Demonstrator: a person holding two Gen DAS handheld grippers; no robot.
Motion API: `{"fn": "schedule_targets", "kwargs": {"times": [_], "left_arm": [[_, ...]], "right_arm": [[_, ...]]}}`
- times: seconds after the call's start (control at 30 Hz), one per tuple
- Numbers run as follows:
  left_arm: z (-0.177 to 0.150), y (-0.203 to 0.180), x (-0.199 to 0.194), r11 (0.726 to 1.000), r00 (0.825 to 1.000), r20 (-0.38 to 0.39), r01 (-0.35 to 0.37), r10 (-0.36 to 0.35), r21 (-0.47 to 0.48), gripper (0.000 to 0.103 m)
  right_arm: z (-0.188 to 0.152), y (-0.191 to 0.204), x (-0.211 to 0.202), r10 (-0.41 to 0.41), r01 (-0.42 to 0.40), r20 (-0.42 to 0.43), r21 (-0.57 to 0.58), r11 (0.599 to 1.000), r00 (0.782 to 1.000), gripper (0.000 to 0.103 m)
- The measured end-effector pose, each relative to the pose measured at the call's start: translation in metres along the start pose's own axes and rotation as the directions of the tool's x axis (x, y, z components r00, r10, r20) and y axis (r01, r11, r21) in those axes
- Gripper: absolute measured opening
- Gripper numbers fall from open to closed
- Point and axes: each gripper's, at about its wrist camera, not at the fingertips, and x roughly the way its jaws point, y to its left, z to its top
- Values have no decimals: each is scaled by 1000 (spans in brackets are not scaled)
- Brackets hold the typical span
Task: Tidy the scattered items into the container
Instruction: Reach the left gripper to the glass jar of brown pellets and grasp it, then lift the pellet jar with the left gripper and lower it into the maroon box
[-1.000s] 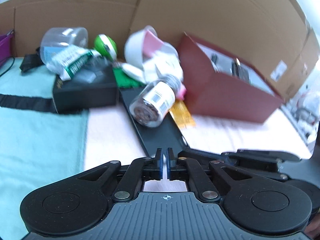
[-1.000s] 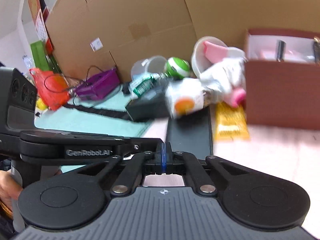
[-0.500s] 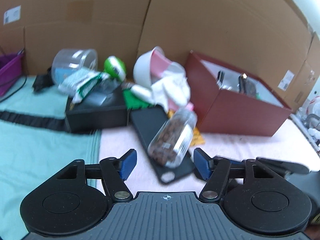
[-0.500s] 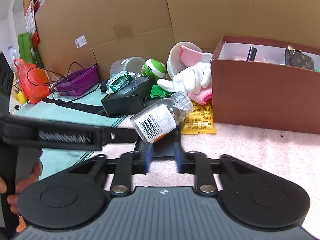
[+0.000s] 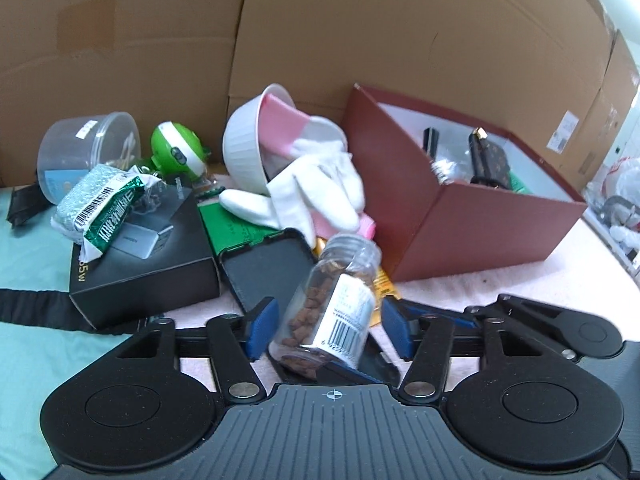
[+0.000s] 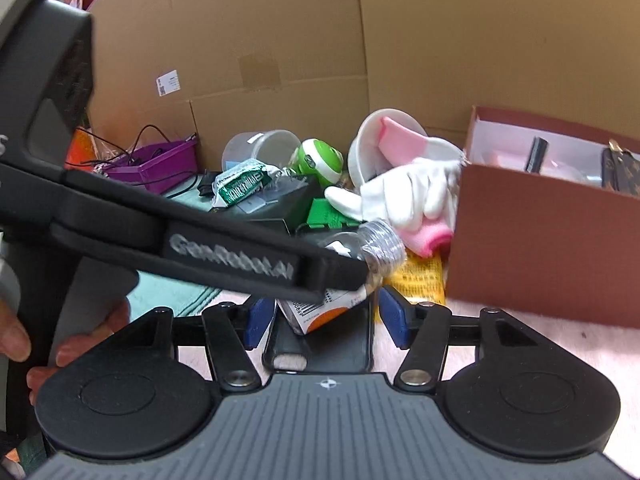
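A clear uncapped bottle (image 5: 328, 312) of brown pellets lies tilted on a black phone case (image 5: 268, 268). My left gripper (image 5: 329, 332) straddles its lower body; its jaws are closing, with a small gap still showing at each blue pad. My right gripper (image 6: 327, 320) also has the bottle (image 6: 380, 240) between its pads without touching, and its jaws are opening. One left finger (image 6: 224, 256) crosses the right wrist view and hides most of the bottle. The dark red box (image 5: 480, 236) stands open to the right, with a patterned pouch inside.
Clutter lies behind the bottle: white gloves (image 5: 320, 188), a white bowl (image 5: 244, 148) with a pink sock, a green gadget (image 5: 176, 152), a clear tub (image 5: 88, 148), a green packet (image 5: 104, 204) on a black box (image 5: 148, 264), a yellow sachet (image 6: 420, 276). Cardboard walls behind. A hand (image 6: 16, 340) grips the left tool.
Both grippers went from shut to open. The bottle, earlier farther off on the case, now sits between both pairs of pads. The left finger has swung across the right wrist view.
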Motion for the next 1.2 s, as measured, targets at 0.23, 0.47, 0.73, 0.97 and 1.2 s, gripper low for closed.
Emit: {"fn": "schedule_targets", "kwargs": {"times": [0.23,0.47,0.73,0.97,1.2], "left_arm": [[3,10,6,998,998,-22,60,-60,-9,66],[3,10,15,998,998,-39,57,-57,-1,67],[3,13,17,998,998,-38,57,-58,-11,65],[-8,5,6,999,999,-34,41,-42,-19,53],[-17,-10,-9,998,999,-14,40,-40,-38,54]], "right_arm": [[0,-1,13,29,-30,-10,-23,999,1000,66],[2,-2,20,34,-34,-9,-33,999,999,68],[2,-4,28,43,-43,-7,-18,999,999,73],[2,-2,20,52,-53,-20,-10,999,998,69],[-2,0,-3,72,-72,-4,2,997,997,64]]}}
